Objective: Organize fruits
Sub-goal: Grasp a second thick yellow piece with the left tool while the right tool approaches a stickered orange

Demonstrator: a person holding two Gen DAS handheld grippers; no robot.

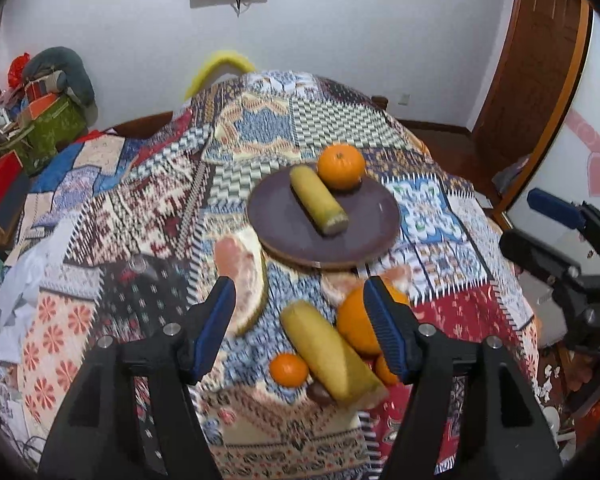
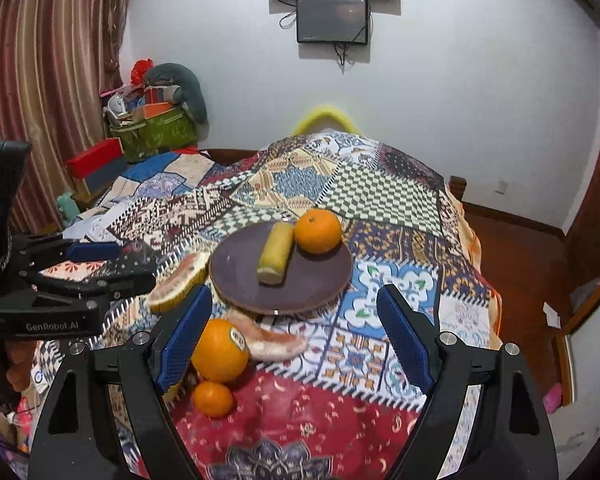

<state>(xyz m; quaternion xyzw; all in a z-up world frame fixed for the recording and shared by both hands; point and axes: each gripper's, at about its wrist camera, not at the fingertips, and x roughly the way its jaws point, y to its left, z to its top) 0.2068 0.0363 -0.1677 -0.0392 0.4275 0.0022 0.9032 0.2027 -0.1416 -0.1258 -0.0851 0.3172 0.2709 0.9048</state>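
A dark purple plate (image 1: 284,216) (image 2: 236,272) on the patchwork cloth holds a yellow-green cylinder fruit (image 1: 318,200) (image 2: 276,253) and an orange (image 1: 341,166) (image 2: 318,231). Nearer lie a second yellow cylinder fruit (image 1: 328,354), a big orange (image 1: 356,324) (image 2: 220,350), a small orange (image 1: 288,370) (image 2: 213,399) and two pomelo wedges (image 1: 242,280) (image 2: 178,282), (image 2: 272,340). My left gripper (image 1: 300,326) is open above the near fruits. My right gripper (image 2: 296,340) is open, its left finger beside the big orange.
The patchwork cloth (image 1: 148,208) (image 2: 380,196) covers a round table that drops off on all sides. Boxes and bags (image 1: 40,116) (image 2: 152,120) stand at the back left. A wooden door (image 1: 536,64) is on the right. The right gripper (image 1: 560,240) shows in the left view.
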